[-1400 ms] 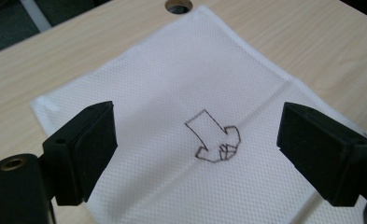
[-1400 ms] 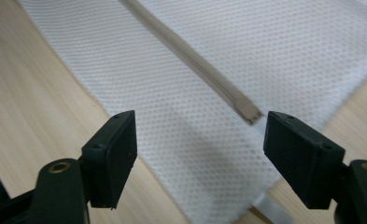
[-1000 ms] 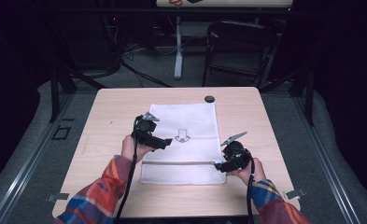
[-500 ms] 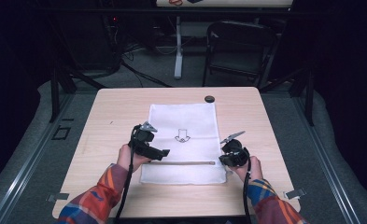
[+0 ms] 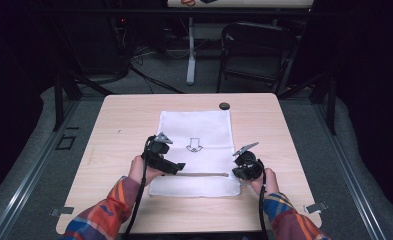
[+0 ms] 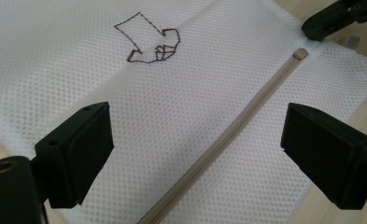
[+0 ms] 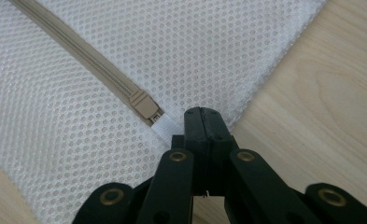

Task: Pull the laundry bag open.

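Right gripper [image 7: 202,114]: jaws just been closing, now pressed together on white pull tab [image 7: 165,125] of tan zipper slider [image 7: 144,105], at near-right corner of mesh bag [image 5: 196,150]. Left gripper [image 6: 195,149]: jaws spread wide, holding nothing, hovering above mesh, zipper [image 6: 228,135] running between them. Mesh bag flat on wooden table [image 5: 124,120], centre, long axis running away from person; zipper lies crosswise near front edge. Embroidered arrow [image 5: 194,145] points toward person.
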A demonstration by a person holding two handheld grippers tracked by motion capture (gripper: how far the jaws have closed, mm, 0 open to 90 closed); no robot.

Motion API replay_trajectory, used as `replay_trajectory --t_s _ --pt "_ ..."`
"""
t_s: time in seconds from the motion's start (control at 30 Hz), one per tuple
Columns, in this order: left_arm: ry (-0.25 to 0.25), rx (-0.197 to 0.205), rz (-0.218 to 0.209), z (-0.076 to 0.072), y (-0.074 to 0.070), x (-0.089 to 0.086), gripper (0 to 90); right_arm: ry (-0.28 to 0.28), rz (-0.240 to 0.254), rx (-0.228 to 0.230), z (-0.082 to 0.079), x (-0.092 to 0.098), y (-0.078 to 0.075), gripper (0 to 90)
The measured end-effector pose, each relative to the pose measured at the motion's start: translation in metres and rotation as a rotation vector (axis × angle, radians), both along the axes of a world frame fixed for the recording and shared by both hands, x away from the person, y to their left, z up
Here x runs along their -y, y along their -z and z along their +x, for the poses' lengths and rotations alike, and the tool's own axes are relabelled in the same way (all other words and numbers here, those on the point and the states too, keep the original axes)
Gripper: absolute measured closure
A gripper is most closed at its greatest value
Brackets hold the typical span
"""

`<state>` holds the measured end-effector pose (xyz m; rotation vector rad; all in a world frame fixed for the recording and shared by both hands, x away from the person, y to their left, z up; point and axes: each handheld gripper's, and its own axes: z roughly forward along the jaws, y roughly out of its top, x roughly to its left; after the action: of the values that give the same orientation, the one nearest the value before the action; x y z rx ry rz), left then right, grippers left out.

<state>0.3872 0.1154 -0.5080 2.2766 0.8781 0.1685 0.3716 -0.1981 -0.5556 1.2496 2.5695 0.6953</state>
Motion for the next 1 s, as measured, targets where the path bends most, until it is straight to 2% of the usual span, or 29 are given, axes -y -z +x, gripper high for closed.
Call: replay_trajectory --t_s 0.1,0.17,0.2,0.23,0.27,0.33,0.4,0.5,0.53,0.6,0.63,0.67,0.7,0.73,0.77,0.8,0.83,0.87,0.9,1.0 --pt "0.029 -0.004 -0.01 -0.001 0.002 0.006 10.4 -0.008 0.008 0.002 0.001 -0.003 0.0 90.0" --pt "0.049 0.0 -0.018 -0.003 0.005 0.013 11.4 0.006 0.048 0.019 0.0 -0.004 -0.001 90.0" --pt "0.049 0.0 -0.018 -0.003 0.005 0.013 11.5 0.006 0.048 0.019 0.0 -0.004 -0.001 90.0" --pt "0.052 0.007 -0.021 -0.004 0.006 0.016 11.5 0.016 0.076 0.032 -0.001 -0.005 0.0 90.0" --pt "0.064 0.012 -0.025 -0.004 0.006 0.019 12.2 0.013 0.096 0.025 -0.001 -0.003 -0.003 90.0" --pt "0.095 0.014 -0.034 -0.005 0.007 0.031 12.7 -0.001 0.094 0.013 -0.001 -0.002 -0.005 90.0" --pt "0.101 0.019 -0.037 -0.005 0.008 0.034 12.9 -0.005 0.087 0.01 -0.001 -0.002 -0.006 90.0" --pt "0.124 0.01 -0.04 -0.003 0.012 0.044 14.4 0.017 0.111 0.016 -0.002 -0.004 -0.002 90.0" --pt "0.133 0.009 -0.039 -0.003 0.014 0.047 15.2 -0.002 0.079 -0.012 0.0 -0.004 -0.003 90.0" --pt "0.147 0.011 -0.032 -0.002 0.017 0.053 15.8 -0.003 0.08 -0.015 0.0 -0.004 -0.002 90.0" --pt "0.186 -0.008 -0.04 -0.001 0.021 0.06 22.3 0.007 0.095 -0.014 0.001 -0.005 0.001 90.0" --pt "0.186 -0.008 -0.04 -0.001 0.021 0.06 24.5 0.007 0.095 -0.014 0.001 -0.005 0.001 90.0" --pt "0.215 -0.01 -0.04 0.0 0.024 0.067 29.1 -0.005 0.072 -0.016 0.001 -0.005 0.002 90.0" --pt "0.24 -0.017 -0.046 0.0 0.026 0.07 32.1 -0.009 0.074 -0.015 0.001 -0.005 0.003 90.0" --pt "0.242 -0.006 -0.029 -0.001 0.028 0.074 33.2 -0.012 0.077 -0.015 0.001 -0.004 0.003 90.0" --pt "0.242 -0.006 -0.029 -0.001 0.028 0.074 35.8 -0.017 0.078 -0.014 0.002 -0.004 0.003 90.0" --pt "0.255 -0.008 -0.03 -0.001 0.03 0.077 35.8 -0.017 0.078 -0.014 0.002 -0.004 0.003 90.0" --pt "0.278 -0.015 -0.037 -0.001 0.032 0.08 39.6 -0.012 0.097 -0.008 0.001 -0.004 0.005 90.0" --pt "0.289 -0.007 -0.027 -0.001 0.034 0.085 42.2 -0.021 0.102 -0.014 0.002 -0.002 0.005 90.0" --pt "0.303 -0.011 -0.031 -0.001 0.036 0.089 47.2 -0.024 0.096 -0.016 0.003 -0.002 0.005 90.0"
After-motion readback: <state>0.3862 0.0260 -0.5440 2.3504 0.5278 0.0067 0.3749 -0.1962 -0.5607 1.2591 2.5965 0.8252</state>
